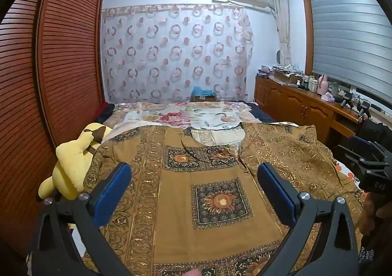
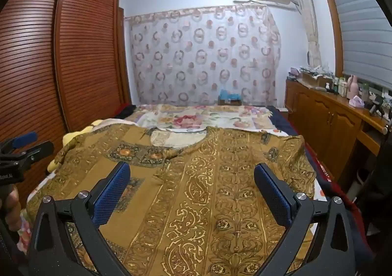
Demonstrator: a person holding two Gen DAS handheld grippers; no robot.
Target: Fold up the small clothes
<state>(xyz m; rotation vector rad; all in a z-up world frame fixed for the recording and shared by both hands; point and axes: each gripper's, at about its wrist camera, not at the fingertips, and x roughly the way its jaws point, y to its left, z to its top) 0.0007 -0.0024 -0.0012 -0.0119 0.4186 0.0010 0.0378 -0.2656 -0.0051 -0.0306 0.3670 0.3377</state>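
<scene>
Both my grippers, left (image 1: 193, 192) and right (image 2: 192, 190), hang wide open, holding nothing. Shirt (image 1: 215, 178) lies flat across the bed (image 1: 196, 114). I'd pinch both hem corners evenly

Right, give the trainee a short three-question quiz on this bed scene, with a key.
1. True or false: the left tongs are clamped on the brown patterned garment.
2. Multiple choice: the yellow plush toy lies (A) beyond the garment's left edge, near the wardrobe; (B) on the wooden cabinet; (C) between the right tongs' pads.
3. Fill in: the garment is spread with its neckline toward the ____ end of the bed.

Key:
1. False: both tongs hover open, nothing gripped.
2. A.
3. Far, toward the curtained wall.
</scene>
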